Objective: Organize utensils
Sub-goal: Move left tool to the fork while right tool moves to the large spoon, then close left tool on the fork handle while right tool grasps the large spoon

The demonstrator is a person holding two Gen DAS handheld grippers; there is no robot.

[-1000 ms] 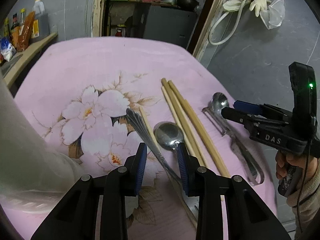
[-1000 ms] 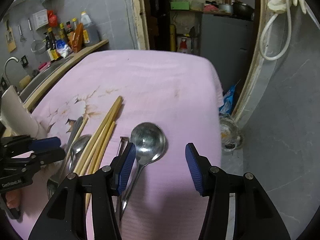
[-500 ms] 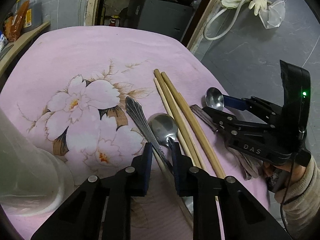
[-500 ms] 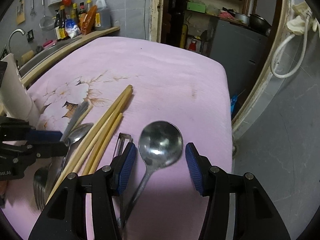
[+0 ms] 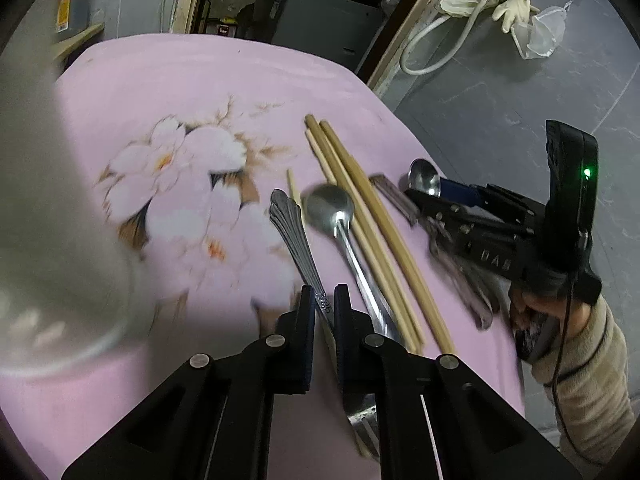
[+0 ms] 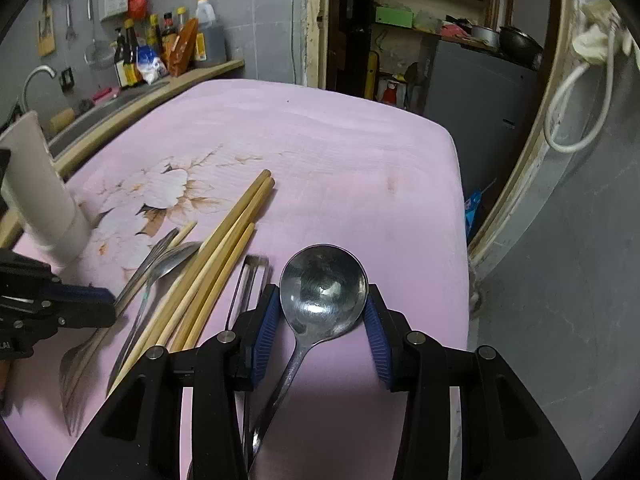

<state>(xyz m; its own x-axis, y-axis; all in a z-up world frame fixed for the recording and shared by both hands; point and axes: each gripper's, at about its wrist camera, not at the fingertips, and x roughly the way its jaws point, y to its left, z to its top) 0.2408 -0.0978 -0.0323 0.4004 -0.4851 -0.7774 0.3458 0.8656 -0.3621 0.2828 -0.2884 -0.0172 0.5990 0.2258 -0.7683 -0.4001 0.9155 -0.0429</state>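
Left tongs (image 5: 321, 307): black frame, blue pads, clamped on the neck of the steel fork with the fluted handle (image 5: 294, 236). Fork's long axis runs straight ahead along the fingers, handle end far, tines near and below the frame.

Right tongs (image 6: 320, 320): spread wide, holding nothing, one pad either side of the bowl of the large steel ladle-spoon (image 6: 323, 294); whether the pads touch it cannot be told. Its handle runs back under the frame toward the hand.

Landmark: bundle of long wooden chopsticks (image 6: 218, 268) on the pink flowered counter cloth (image 6: 340, 168).
- Fork: left of the bundle, beside a smaller steel spoon (image 5: 332, 212).
- Ladle-spoon: right of the bundle, past a steel peeler (image 6: 248, 280).
- White cylindrical holder (image 6: 44, 200): far left of the bundle, upright, nearer the left tongs; judged the fork's destination.
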